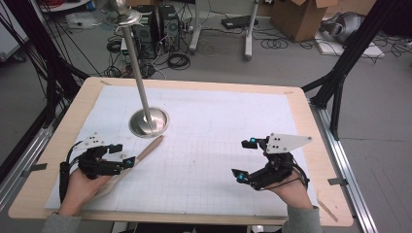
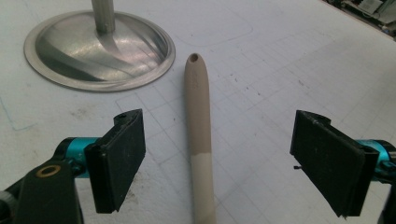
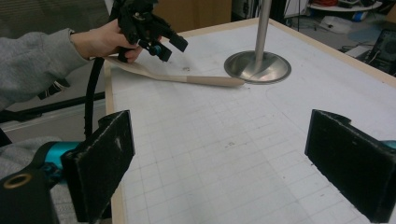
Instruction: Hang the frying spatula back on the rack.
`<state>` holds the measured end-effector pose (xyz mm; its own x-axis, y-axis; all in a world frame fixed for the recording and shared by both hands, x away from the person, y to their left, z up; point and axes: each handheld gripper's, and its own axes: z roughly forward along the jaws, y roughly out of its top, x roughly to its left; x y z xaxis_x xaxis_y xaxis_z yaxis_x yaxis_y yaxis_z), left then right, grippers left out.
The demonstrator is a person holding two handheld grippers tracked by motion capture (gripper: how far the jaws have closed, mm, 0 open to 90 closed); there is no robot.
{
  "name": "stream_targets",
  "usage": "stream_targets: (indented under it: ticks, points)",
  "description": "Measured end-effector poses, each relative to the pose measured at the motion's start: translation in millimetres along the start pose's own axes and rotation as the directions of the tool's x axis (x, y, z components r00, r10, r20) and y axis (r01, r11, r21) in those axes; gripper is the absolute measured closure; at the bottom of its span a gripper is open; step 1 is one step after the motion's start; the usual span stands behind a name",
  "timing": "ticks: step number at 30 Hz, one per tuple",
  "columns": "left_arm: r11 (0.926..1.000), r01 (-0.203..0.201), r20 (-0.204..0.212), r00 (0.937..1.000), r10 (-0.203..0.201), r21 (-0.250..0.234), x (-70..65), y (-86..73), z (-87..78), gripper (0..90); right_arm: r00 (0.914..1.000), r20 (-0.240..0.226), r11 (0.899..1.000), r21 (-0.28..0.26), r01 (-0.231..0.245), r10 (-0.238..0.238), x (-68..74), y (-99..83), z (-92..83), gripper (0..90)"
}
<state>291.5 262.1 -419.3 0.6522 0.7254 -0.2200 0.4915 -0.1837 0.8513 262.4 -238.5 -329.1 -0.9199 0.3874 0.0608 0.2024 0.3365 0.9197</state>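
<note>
Beige and slim, the spatula (image 2: pixel 200 140) lies flat on the white gridded mat (image 1: pixel 218 145), its holed handle tip almost at the rim of the metal stand base (image 2: pixel 99 49), and the left gripper (image 1: pixel 124 156) hovers over its handle with jaws spread on either side, not touching it. That reads as the reach before a pickup, so the next move is to sink a little and close squarely on the handle. Well apart, the right gripper (image 1: pixel 245 159) waits, spread and empty.
</note>
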Motion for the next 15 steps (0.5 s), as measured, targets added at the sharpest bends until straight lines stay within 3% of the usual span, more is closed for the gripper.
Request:
stream_targets:
  ticks: [15]
  points:
    - [0.9992, -0.005, 0.022, 0.9998, 0.004, 0.039, 4.9, -13.5, 2.2, 23.5, 1.0, -0.002, 1.0, 0.006, -0.001, 0.001, 0.8, -0.3, 0.4, 7.2]
